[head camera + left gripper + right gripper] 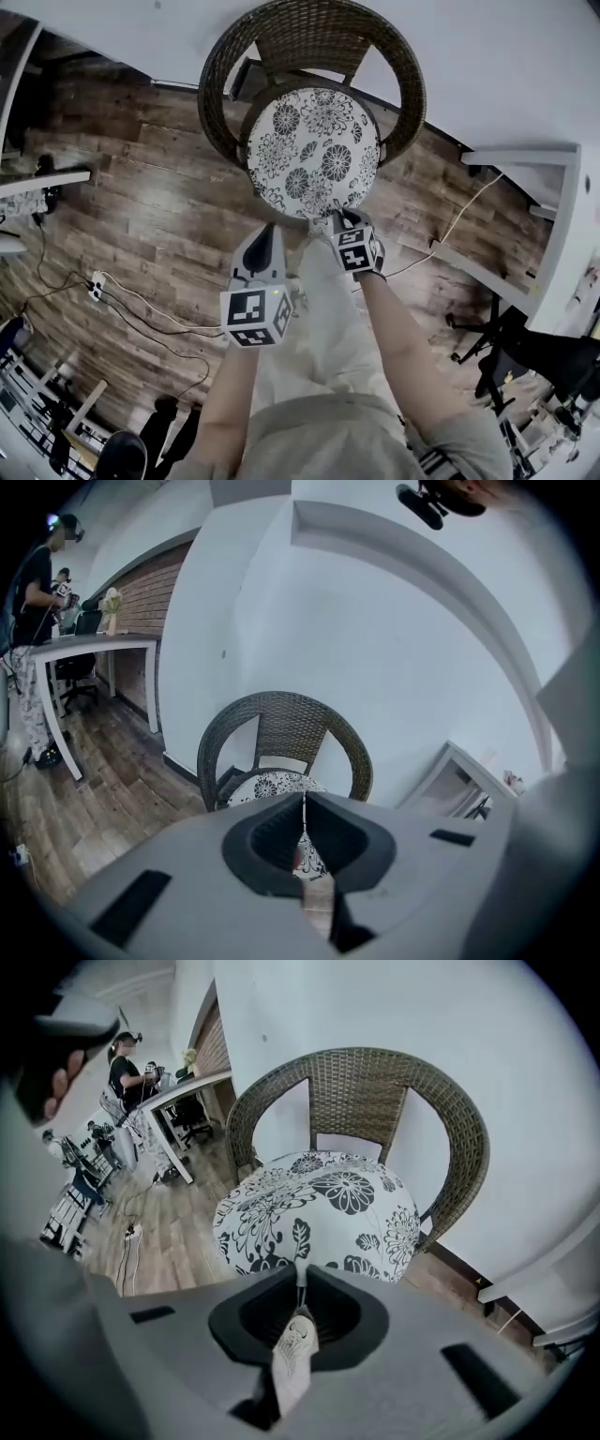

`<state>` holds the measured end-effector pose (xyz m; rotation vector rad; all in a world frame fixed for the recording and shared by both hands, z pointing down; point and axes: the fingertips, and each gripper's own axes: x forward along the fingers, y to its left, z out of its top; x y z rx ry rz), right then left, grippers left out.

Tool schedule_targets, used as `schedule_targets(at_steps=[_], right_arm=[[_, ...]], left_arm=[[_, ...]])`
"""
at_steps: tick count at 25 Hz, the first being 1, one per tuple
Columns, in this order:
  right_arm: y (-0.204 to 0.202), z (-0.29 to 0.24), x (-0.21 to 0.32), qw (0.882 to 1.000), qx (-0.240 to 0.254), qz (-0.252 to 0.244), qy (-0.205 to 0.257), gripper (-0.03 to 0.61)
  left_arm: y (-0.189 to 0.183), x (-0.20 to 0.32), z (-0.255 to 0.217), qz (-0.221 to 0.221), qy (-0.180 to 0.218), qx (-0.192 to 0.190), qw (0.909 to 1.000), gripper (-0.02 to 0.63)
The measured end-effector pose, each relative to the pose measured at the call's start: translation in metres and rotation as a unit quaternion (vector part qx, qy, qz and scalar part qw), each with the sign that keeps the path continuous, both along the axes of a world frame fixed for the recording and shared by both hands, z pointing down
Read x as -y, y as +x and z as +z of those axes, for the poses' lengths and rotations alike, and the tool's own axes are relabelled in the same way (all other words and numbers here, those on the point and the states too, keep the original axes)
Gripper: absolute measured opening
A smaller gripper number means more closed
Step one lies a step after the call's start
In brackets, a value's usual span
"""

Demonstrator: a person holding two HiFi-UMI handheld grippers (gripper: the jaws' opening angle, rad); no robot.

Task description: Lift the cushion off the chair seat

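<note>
- While the floral cushion (314, 155) fills the wicker chair (309, 37) seat, the right gripper (337, 222) is clamped on its front edge.
- The left gripper (270, 229) has its jaws pressed together near that edge.

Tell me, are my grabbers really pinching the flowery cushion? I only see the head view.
Observer: Yes for the right gripper: its own view shows the jaws closed on the front edge of the cushion.
Operator: And the left one?
Observer: The left gripper has its jaws together too, with floral fabric showing in the slit between them.
Operator: Is anybody else in the room?
Observer: Yes, a person stands at a white desk, off to the left beyond the chair in the right gripper view.
</note>
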<state>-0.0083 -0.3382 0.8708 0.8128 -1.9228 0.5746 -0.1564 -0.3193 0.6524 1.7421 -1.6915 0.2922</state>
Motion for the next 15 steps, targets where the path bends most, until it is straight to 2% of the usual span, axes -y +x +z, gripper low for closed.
schedule_targets(at_steps=[15], right_arm=[[0.005, -0.112, -0.033, 0.997, 0.038, 0.037, 0.064, 0.031]], left_arm=[[0.005, -0.055, -0.084, 0.011, 0.042, 0.017, 0.9989, 0.009]])
